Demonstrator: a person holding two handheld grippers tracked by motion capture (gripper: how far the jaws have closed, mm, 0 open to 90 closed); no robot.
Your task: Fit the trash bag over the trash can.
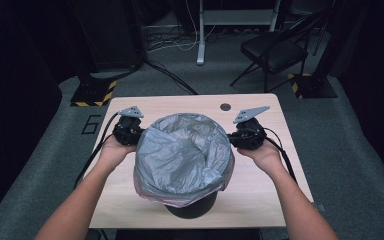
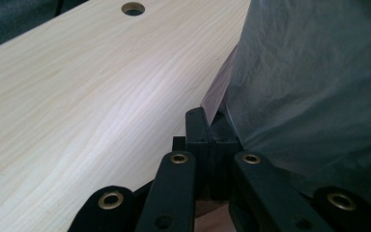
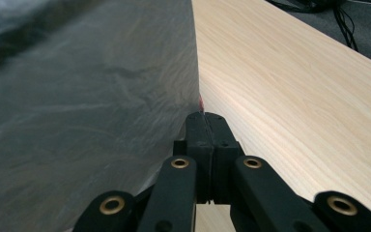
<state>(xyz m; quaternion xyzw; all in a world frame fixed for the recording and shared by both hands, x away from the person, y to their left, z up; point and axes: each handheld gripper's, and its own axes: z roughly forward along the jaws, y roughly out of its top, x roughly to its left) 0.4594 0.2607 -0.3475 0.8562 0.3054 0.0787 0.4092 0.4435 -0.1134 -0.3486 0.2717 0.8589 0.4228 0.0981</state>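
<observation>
Though bin (image 1: 192, 205) mostly hidden, both hand-held grippers (image 1: 136, 134) (image 1: 232, 137) clamp bag (image 1: 182, 155) edge.

High view overhead, facing forward-down; both gripper views close, low, sharing table (image 1: 130, 107).

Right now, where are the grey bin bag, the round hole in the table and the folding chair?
grey bin bag (image 1: 182, 155), high view, crumpled middle.
round hole (image 1: 225, 107), high view, its centre.
folding chair (image 1: 274, 50), high view, its seat.
</observation>
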